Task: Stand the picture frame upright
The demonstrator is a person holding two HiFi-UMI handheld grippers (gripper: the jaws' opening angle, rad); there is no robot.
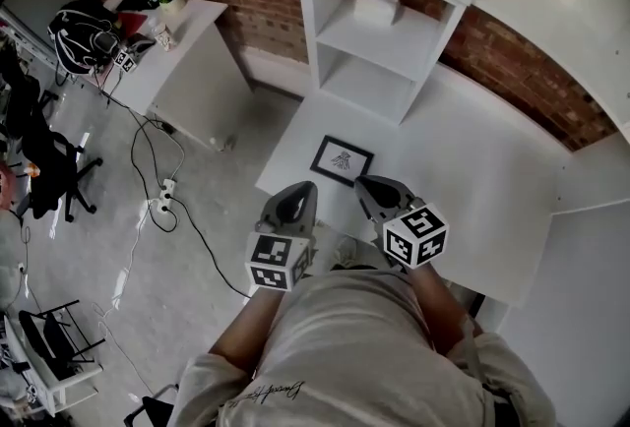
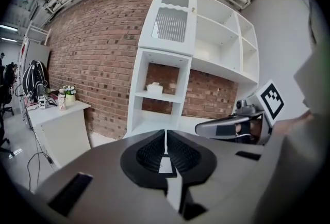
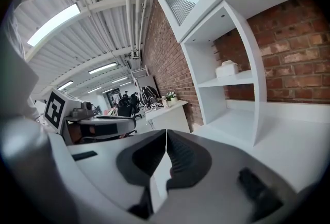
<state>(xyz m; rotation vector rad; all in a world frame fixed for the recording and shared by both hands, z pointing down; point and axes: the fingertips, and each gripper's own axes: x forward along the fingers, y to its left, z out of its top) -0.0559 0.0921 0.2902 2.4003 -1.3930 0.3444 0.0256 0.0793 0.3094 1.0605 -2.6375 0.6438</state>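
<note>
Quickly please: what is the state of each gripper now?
Left gripper: closed, holding nothing.
Right gripper: closed, holding nothing.

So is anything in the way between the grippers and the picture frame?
No, nothing I can see. The picture frame lies flat on the white table, just ahead of the left gripper and right gripper, with only bare tabletop between. The shelf unit stands beyond the frame.

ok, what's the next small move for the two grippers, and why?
Probably open the jaws and reach forward to the picture frame. It lies flat on the table, while the left gripper and right gripper hang just short of it, both shut and empty.
</note>
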